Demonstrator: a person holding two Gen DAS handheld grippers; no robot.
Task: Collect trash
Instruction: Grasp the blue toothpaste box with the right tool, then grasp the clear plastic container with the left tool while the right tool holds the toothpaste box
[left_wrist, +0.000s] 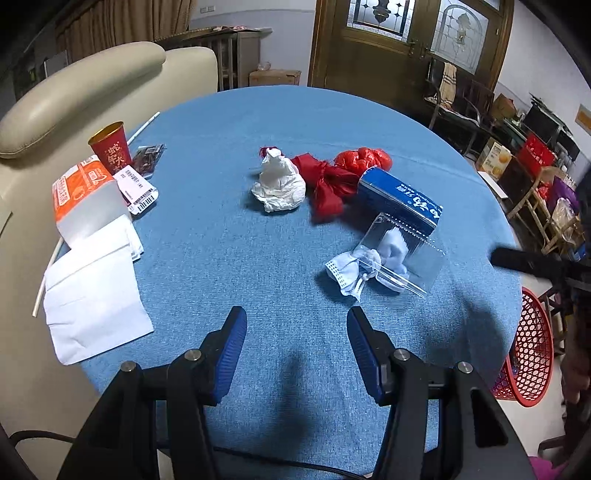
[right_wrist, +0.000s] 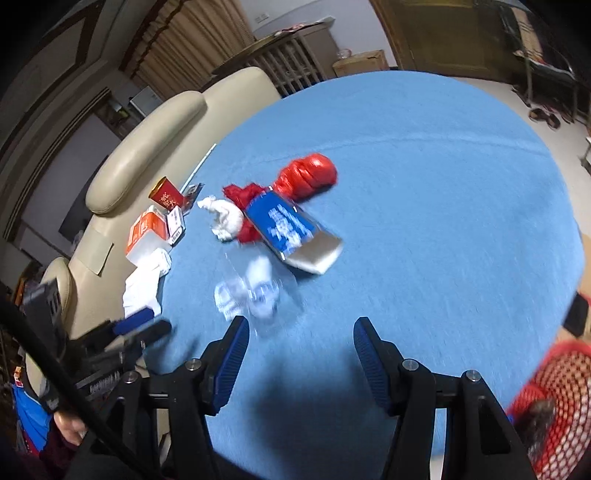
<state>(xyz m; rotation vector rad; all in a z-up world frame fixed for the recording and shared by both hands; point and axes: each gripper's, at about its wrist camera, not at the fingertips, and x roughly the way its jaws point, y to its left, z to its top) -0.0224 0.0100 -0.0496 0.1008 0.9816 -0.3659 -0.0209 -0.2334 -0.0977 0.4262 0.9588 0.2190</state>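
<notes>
The round table (left_wrist: 295, 122), covered in blue cloth, filled both views, with a cream sofa (left_wrist: 74, 96) along its edge at about nine o'clock and a red mesh basket (left_wrist: 532, 354) standing off the rim at about four o'clock. The trash lay scattered across the cloth: white paper napkins (left_wrist: 96, 295) and an orange-and-white pack (left_wrist: 85, 195) at nine o'clock, a red paper cup (left_wrist: 110, 146) upright at ten, a blue carton (left_wrist: 402, 199) at one o'clock with a red plastic bag (left_wrist: 364, 157) and red ribbon (left_wrist: 328, 184) just beyond it, a crumpled white tissue (left_wrist: 279, 182) near twelve, and a clear zip bag (left_wrist: 402, 254) lying on a pale blue face mask (left_wrist: 347, 271) at two o'clock. The left gripper (left_wrist: 297, 332) and right gripper (right_wrist: 301, 341) both hovered over bare cloth, tongs spread and pinching nothing. The likeliest trouble, I judged, was the slick zip bag sliding off the mask under a pinch, or the light tissue being pushed away rather than caught; the cup could tip if clipped.
</notes>
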